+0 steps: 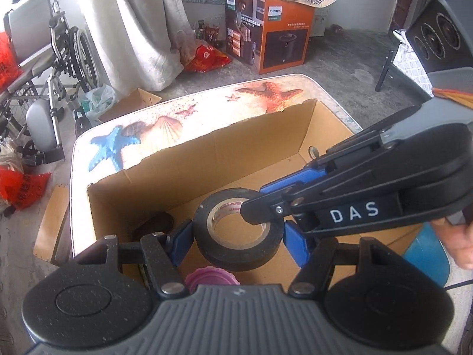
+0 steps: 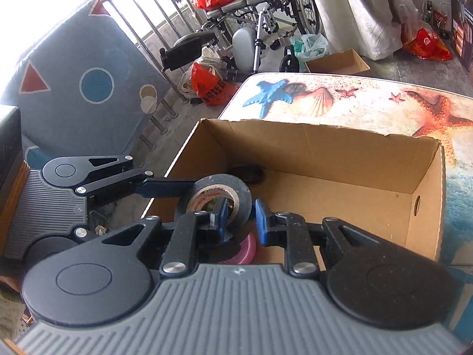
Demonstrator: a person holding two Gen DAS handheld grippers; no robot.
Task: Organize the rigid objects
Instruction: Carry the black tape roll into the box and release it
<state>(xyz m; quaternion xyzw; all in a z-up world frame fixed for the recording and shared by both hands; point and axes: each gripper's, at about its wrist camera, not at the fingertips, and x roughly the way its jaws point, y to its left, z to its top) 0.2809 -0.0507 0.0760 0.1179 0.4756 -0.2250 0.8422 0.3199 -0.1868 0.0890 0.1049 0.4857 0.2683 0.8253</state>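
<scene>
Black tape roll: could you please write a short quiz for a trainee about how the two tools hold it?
1. True or false: the left tool clamps the black tape roll across its outer sides.
2. The right tool has one finger: A) inside the roll's hole; B) on the floor; C) on a wheelchair.
3. What colour is the object just below the roll?
Key: 1 true; 2 A; 3 pink.

Both wrist views close, angled down, sharing cardboard box [image 1: 183,159] and tape [image 2: 233,189]
</scene>
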